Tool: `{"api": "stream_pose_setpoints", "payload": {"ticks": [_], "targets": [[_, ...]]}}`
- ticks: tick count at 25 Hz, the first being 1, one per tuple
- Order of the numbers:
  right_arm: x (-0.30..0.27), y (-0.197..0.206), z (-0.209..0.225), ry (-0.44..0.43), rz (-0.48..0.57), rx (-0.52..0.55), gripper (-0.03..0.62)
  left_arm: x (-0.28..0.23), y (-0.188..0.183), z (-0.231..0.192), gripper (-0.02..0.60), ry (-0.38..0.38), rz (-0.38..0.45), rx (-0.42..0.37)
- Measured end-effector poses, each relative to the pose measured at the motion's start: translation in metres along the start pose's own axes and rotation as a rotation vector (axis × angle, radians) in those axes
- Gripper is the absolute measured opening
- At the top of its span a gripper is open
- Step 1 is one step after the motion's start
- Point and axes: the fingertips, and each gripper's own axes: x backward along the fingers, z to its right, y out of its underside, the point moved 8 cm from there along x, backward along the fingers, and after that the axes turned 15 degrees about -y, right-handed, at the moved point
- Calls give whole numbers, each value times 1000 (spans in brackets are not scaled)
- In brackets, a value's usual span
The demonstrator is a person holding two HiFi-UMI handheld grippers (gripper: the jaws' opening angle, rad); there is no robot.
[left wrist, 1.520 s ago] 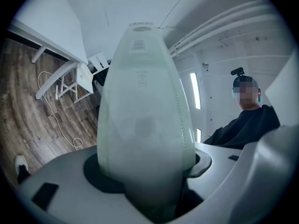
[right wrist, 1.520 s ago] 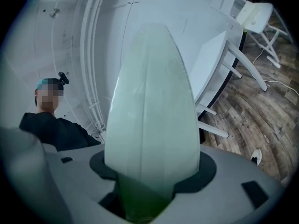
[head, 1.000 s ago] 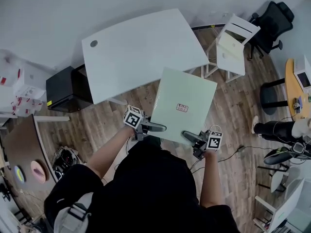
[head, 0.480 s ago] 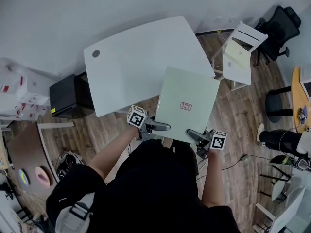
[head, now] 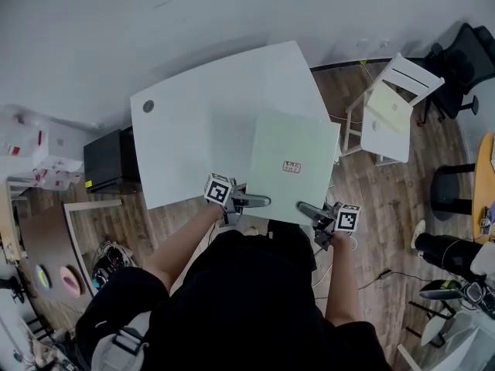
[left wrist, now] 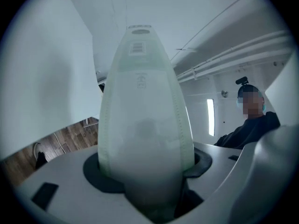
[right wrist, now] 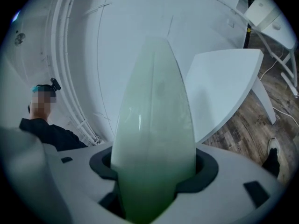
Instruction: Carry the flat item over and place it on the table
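Observation:
The flat item is a pale green square board [head: 290, 165] with a small label in its middle. It is held level above the right part of the white table [head: 201, 118], overlapping the table's near right edge. My left gripper [head: 260, 201] is shut on the board's near edge at the left. At the right of that same edge my right gripper [head: 308, 208] is also shut on it. In the left gripper view the board [left wrist: 145, 125] runs edge-on out from between the jaws. The right gripper view shows the board [right wrist: 154, 139] the same way, with the table [right wrist: 224, 87] beyond.
A white chair [head: 393, 113] stands just right of the table. A black cabinet [head: 108, 159] sits at the table's left, with boxes [head: 35, 149] beyond it. A black office chair [head: 468, 56] is at the far right, and a person's legs [head: 448, 252] lie on the wooden floor.
The board and both grippers have come forward: it hung over the floor in front of the table, and now its far part lies over the tabletop. Both grips are unchanged.

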Motion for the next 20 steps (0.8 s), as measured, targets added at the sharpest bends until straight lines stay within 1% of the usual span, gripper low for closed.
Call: {"api": "stream_pose_setpoints", "payload": {"ticks": [2,5,7,9,11,14,17,20], "targets": [[9,-27,17,4,-16,-40,305,-17,-17,-11,313,-14,21,48],[18,-59,41,-3,-41,-98,305,-35,-35,-28,313,-46,39,88],[21,-81,56,-5,-62,-122,305,-45,-45,-42,313,-56,67,120],[23,-104,70,-5,-89,-129,305,-53,-53,-57,313,-62,105,171],[24,-124,86,-4,-95,-157,307,-60,-64,-66,313,-100,129,222],[31,-145,110,32,-89,-207,307,-73,-77,-78,313,-132,155,271],[37,-166,132,64,-91,-211,307,-83,-88,-97,313,-170,154,350],[47,-182,154,90,-92,-239,307,-99,-102,-110,313,-156,168,386]]}}
